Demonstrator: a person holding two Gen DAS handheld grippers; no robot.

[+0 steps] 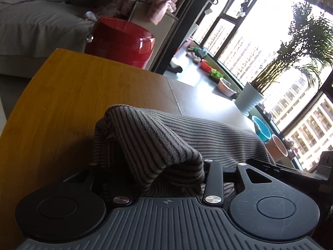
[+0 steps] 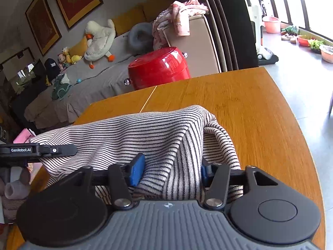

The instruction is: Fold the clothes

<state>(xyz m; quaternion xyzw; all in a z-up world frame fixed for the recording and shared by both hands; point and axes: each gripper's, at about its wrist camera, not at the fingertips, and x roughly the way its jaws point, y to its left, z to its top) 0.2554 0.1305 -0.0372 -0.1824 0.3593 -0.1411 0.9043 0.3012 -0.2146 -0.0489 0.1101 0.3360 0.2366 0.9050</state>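
Where cloth drapes over both claws, their fingertips are mostly hidden — one striped garment (image 2: 166, 137) on the wooden table (image 2: 260, 112), left gripper (image 1: 158, 179) and right gripper (image 2: 170, 173) each clenched on it.

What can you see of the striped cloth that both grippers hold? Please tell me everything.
The striped cloth is a soft knit with thin dark lines on a pale ground. It lies bunched and partly lifted over the wooden table. The right gripper pinches one fold between its blue pads; the left gripper has another fold draped between its fingers. In the left view it looks darker, being in shadow.
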